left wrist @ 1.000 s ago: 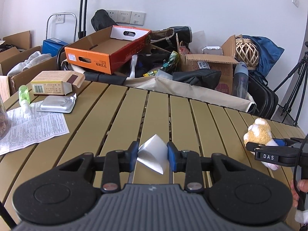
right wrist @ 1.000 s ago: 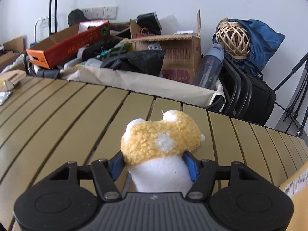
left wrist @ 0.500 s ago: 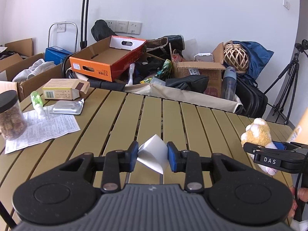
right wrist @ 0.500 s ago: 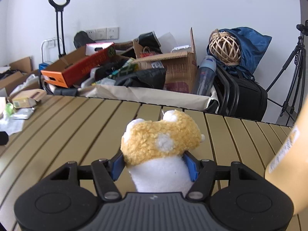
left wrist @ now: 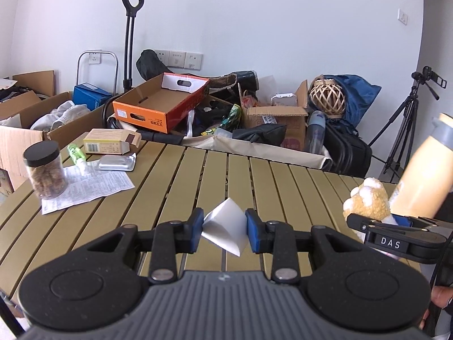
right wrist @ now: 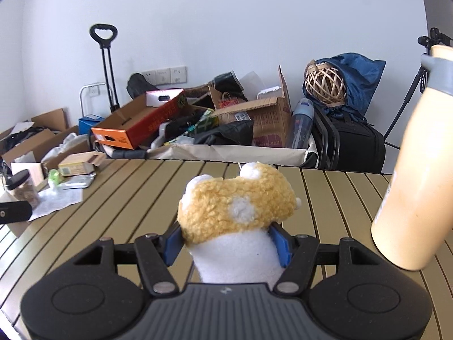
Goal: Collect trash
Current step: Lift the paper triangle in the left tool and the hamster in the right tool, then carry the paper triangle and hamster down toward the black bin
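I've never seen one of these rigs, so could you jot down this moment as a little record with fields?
Left tool: shut on a folded white paper scrap
Right tool: shut on a yellow-and-white plush toy
Surface: slatted olive table
Far left of table: jar, printed leaflet, small carton
Right edge: cream bottle

Storage rm: cardboard boxes [left wrist: 158, 104], hand trolley [left wrist: 128, 45], tripod [left wrist: 407, 119].

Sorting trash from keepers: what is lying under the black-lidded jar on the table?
The jar stands on one corner of a printed paper sheet, which spreads out toward the foil pack. Whatever is beneath the sheet is covered.
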`<state>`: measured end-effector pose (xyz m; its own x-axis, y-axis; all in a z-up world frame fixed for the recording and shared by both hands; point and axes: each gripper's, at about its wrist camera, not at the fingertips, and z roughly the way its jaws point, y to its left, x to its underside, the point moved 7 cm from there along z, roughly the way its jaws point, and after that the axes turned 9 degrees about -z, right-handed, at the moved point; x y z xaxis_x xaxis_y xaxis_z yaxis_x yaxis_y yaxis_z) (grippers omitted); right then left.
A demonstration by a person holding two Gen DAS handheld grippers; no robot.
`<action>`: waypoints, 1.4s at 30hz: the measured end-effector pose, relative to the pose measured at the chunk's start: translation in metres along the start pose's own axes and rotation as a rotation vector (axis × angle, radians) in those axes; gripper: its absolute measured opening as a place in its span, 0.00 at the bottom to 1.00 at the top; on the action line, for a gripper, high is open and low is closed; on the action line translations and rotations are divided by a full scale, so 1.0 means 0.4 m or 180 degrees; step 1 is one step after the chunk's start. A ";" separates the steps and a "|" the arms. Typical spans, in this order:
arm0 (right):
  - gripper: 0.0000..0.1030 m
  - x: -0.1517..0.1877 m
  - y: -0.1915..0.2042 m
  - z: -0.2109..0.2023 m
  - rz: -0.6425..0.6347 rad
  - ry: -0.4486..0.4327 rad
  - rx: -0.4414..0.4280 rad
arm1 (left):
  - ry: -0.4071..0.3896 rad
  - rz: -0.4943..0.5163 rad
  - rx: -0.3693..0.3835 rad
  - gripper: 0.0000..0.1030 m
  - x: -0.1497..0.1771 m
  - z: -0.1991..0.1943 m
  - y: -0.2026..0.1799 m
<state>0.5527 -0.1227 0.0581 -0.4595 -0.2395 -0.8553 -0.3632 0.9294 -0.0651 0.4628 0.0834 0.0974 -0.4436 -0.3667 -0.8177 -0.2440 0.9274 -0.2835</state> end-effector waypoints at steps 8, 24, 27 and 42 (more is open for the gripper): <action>0.61 0.058 0.025 -0.143 0.0025 -0.0074 -0.0060 | -0.0031 0.0036 0.0052 0.32 0.055 -0.130 -0.013; 0.61 0.190 0.067 -0.367 0.0062 -0.0216 -0.0112 | -0.0035 0.0105 0.0202 0.32 0.191 -0.307 -0.023; 0.61 0.221 0.082 -0.398 0.0041 -0.0242 -0.0122 | -0.0019 0.0126 0.0226 0.32 0.222 -0.327 -0.021; 0.61 0.413 0.169 -0.495 0.0026 -0.0180 -0.0319 | 0.0304 0.0241 0.0241 0.32 0.425 -0.370 0.031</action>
<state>0.2915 -0.1550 0.0141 -0.4172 -0.2131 -0.8835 -0.4402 0.8979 -0.0087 0.2567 0.0217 0.0291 -0.5393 -0.2974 -0.7879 -0.1425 0.9543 -0.2627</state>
